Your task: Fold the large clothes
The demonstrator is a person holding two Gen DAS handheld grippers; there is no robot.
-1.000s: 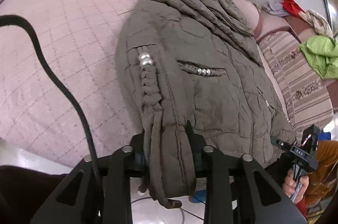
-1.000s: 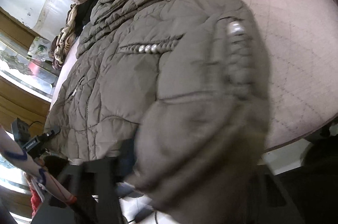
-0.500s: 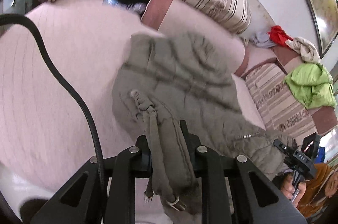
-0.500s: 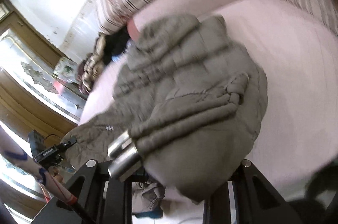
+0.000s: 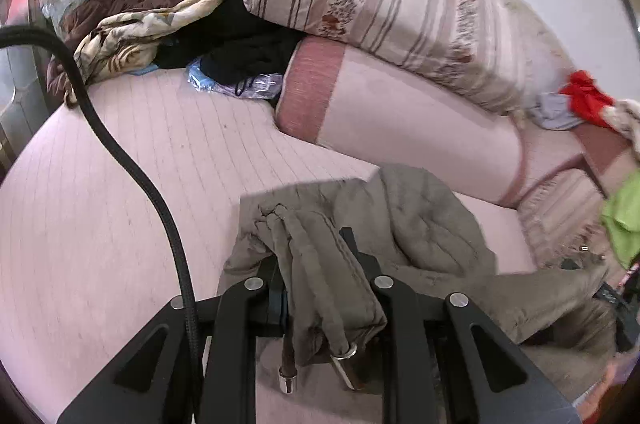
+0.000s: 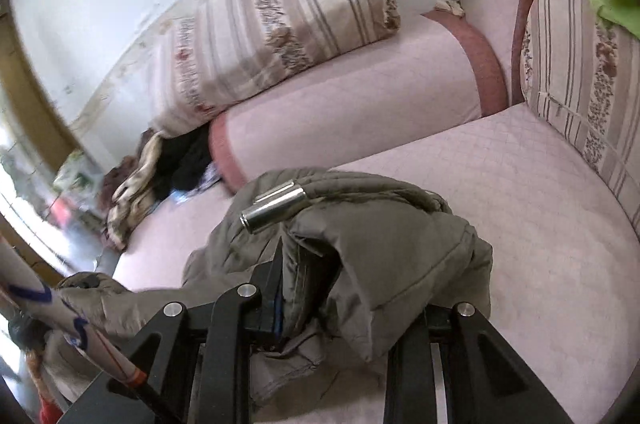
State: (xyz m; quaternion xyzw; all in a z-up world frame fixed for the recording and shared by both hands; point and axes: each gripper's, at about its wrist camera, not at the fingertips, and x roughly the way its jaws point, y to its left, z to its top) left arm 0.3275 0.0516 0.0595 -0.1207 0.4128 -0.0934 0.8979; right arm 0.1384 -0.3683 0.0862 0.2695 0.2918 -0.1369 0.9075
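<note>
The olive quilted jacket (image 5: 420, 224) hung bunched above the pink sofa seat (image 5: 120, 183), its hem strung sideways between the left gripper (image 5: 316, 264) and right gripper (image 6: 308, 264), both clamped on fabric, the right's jaws having just closed tighter. Bare seat stretched ahead to the striped cushion (image 5: 380, 3).
</note>
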